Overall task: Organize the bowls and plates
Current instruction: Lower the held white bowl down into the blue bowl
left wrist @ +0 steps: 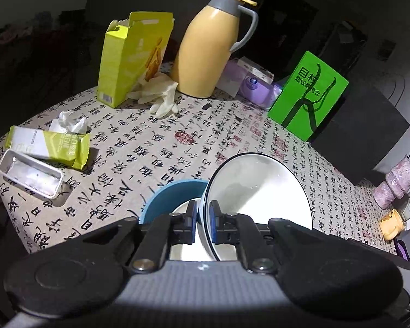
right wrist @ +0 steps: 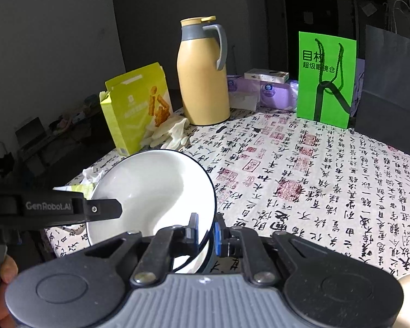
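Note:
A white bowl with a dark rim (left wrist: 259, 191) hangs tilted just above the table, held by both grippers. My left gripper (left wrist: 203, 218) is shut on its left rim, blue pads on either side of the wall. My right gripper (right wrist: 206, 229) is shut on the right rim of the same white bowl (right wrist: 150, 191). The left gripper's fingers (right wrist: 104, 209) show in the right wrist view, reaching over the bowl's left edge. A blue bowl (left wrist: 164, 196) sits on the cloth below and left of the white one, with something white inside it.
On the calligraphy-print tablecloth (left wrist: 177, 136) stand a yellow thermos jug (left wrist: 207, 49), an open yellow-green box (left wrist: 131, 57), pale gloves (left wrist: 161, 95), purple tissue packs (left wrist: 254, 87), a green paper bag (left wrist: 309, 95) and a black bag (right wrist: 391, 93). A snack wrapper (left wrist: 52, 145) and white tray (left wrist: 30, 175) lie left.

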The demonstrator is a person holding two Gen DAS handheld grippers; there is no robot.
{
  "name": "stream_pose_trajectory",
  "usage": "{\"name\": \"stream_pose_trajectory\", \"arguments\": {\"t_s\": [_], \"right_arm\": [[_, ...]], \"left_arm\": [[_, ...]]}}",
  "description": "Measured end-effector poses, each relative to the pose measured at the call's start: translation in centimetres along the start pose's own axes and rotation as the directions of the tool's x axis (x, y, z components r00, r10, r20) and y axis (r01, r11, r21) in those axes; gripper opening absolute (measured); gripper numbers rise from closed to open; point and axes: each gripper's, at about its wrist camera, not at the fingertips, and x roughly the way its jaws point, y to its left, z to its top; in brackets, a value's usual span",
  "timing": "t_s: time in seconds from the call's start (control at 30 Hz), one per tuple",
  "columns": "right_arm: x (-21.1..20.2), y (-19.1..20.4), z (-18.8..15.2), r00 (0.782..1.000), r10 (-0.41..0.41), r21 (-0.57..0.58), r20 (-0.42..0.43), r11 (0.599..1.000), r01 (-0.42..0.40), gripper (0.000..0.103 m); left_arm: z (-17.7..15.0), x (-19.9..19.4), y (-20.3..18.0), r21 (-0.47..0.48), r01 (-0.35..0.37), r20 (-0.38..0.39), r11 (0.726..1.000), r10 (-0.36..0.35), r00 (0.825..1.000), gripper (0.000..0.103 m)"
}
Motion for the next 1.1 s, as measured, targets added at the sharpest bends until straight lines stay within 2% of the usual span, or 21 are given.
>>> {"name": "stream_pose_trajectory", "arguments": {"t_s": [0.47, 1.1], "right_arm": [[1.7, 1.6, -1.0, 0.999, -0.021, -0.060, -0.046, 0.998, 0.018, 0.011], [2.5, 2.1, -1.6, 0.997, -0.056, -0.113, -0.058, 0.992, 0.049, 0.011]], "left_arm": [[-1.0, 1.6, 2.0, -0.026, -0.013, -0.055, 1.000, 0.011, 0.998, 0.010], [-1.4, 2.6, 1.9, -0.001, -0.040, -0.085, 0.999, 0.040, 0.996, 0.010]]}}
